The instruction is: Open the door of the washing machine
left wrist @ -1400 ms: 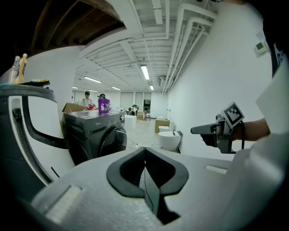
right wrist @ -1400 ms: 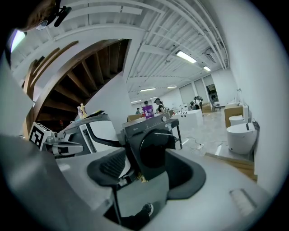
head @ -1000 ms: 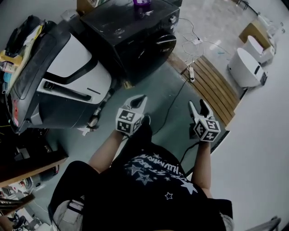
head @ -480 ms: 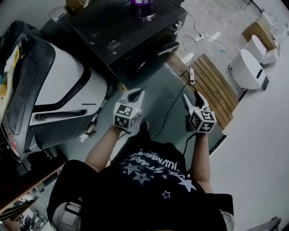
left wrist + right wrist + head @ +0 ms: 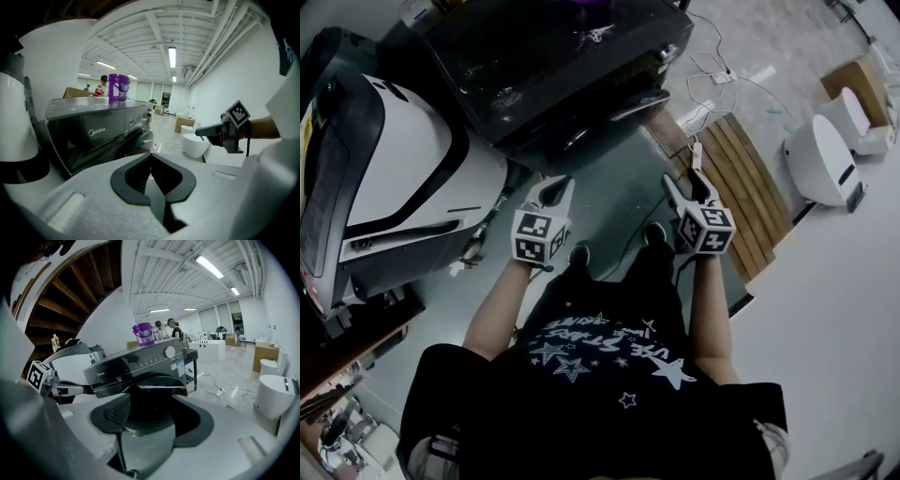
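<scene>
The black washing machine (image 5: 572, 66) stands at the top of the head view, its round door (image 5: 614, 112) shut and facing me. My left gripper (image 5: 555, 189) is held short of the machine's front, its jaws closed together with nothing between them. My right gripper (image 5: 684, 186) is level with it further right, open and empty. In the right gripper view the door (image 5: 159, 394) shows between the spread jaws of my right gripper (image 5: 154, 423), still some way off. The left gripper view has the machine (image 5: 101, 133) ahead on the left, beyond my left gripper (image 5: 151, 173).
A purple container (image 5: 143, 333) sits on the machine's top. A large white-and-black appliance (image 5: 394, 178) stands close on the left. A wooden pallet (image 5: 741, 178), a power strip with cables (image 5: 696, 155) and a white round appliance (image 5: 820, 159) lie to the right.
The person has stepped closer to the washing machine, and both grippers have come forward with them. Neither gripper's jaws have changed.
</scene>
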`<move>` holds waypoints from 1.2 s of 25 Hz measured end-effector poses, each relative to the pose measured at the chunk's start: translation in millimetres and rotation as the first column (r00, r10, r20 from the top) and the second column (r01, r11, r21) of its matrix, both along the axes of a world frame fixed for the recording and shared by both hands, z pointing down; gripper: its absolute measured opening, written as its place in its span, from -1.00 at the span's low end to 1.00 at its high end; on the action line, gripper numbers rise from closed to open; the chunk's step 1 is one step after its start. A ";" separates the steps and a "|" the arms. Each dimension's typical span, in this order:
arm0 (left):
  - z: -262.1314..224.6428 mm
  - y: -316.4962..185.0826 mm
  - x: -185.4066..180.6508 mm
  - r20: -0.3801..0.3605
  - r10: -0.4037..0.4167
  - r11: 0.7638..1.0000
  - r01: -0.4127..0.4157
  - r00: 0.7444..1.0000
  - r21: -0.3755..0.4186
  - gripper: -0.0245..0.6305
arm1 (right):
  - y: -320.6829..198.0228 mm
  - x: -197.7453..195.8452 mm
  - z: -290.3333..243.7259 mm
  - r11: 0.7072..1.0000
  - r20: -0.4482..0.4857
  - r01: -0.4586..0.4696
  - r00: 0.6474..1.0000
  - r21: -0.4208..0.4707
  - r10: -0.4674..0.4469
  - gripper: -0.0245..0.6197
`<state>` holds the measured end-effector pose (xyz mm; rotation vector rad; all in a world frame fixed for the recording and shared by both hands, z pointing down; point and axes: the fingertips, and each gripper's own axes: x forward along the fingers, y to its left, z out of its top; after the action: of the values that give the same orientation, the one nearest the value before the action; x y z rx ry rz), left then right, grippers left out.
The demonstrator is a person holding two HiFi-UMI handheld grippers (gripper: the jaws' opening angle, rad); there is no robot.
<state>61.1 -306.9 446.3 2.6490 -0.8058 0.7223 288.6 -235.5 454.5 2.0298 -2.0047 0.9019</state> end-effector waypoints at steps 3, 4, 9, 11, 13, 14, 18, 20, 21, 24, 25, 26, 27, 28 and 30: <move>4.0 -1.4 15.3 0.019 -0.108 0.994 0.108 0.994 -0.012 -0.89 | -23.2 28.2 13.2 0.994 -0.002 0.106 0.994 -0.016 -0.106 -0.06; 4.8 -1.5 21.6 0.019 -0.142 0.990 0.142 0.990 -0.017 -0.89 | -30.7 37.8 17.5 0.989 -0.009 0.146 0.989 -0.022 -0.146 -0.07; 10.0 -10.3 42.7 0.031 -0.308 0.951 0.309 0.951 -0.019 -0.89 | -71.2 75.5 40.7 0.955 -0.014 0.294 0.956 -0.049 -0.295 -0.06; 12.5 -13.7 49.8 0.040 -0.358 0.933 0.358 0.933 -0.014 -0.89 | -84.7 87.1 52.0 0.938 -0.012 0.340 0.940 -0.060 -0.341 -0.07; 15.6 -15.2 57.1 0.049 -0.397 0.918 0.398 0.917 -0.008 -0.89 | -97.6 97.6 62.6 0.923 -0.013 0.380 0.924 -0.067 -0.382 -0.07; 17.2 -15.9 60.5 0.056 -0.413 0.910 0.414 0.909 -0.005 -0.89 | -104.7 102.3 67.8 0.914 -0.015 0.400 0.916 -0.070 -0.401 -0.07; 23.8 -17.5 73.5 0.081 -0.471 0.882 0.471 0.879 0.014 -0.89 | -137.5 119.0 94.9 0.867 -0.057 0.490 0.866 -0.092 -0.496 -0.06; 28.9 -19.1 79.6 0.085 -0.489 0.872 0.489 0.868 0.022 -0.89 | -156.1 125.6 110.8 0.837 -0.103 0.536 0.832 -0.108 -0.545 -0.07; 32.7 -19.5 82.0 0.088 -0.496 0.868 0.496 0.864 0.022 -0.89 | -165.4 127.6 118.8 0.822 -0.127 0.557 0.813 -0.117 -0.569 -0.06; 48.3 -16.9 87.1 0.102 -0.514 0.856 0.516 0.852 0.007 -0.89 | -192.0 130.2 139.0 0.779 -0.207 0.610 0.752 -0.143 -0.626 -0.07; 54.2 -15.0 88.4 0.107 -0.516 0.854 0.519 0.850 -0.002 -0.89 | -200.1 130.6 144.3 0.767 -0.238 0.624 0.730 -0.148 -0.640 -0.06; 60.0 -13.4 89.4 0.112 -0.517 0.854 0.521 0.849 -0.011 -0.89 | -207.7 130.3 149.2 0.754 -0.268 0.639 0.708 -0.153 -0.654 -0.07; 65.5 -12.0 89.8 0.116 -0.516 0.853 0.521 0.849 -0.018 -0.89 | -214.6 129.1 153.3 0.739 -0.294 0.655 0.683 -0.157 -0.669 -0.07; 70.6 -11.0 89.6 0.121 -0.517 0.852 0.523 0.848 -0.025 -0.89 | -220.6 126.8 156.6 0.721 -0.316 0.674 0.657 -0.162 -0.685 -0.06; 79.5 -10.3 87.5 0.124 -0.521 0.848 0.529 0.844 -0.036 -0.89 | -229.5 120.7 162.6 0.677 -0.358 0.714 0.593 -0.180 -0.721 -0.06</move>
<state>148.6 -317.3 525.8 2.1721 -1.4324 0.7244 409.4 -465.0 617.0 1.0356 -2.2239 0.2770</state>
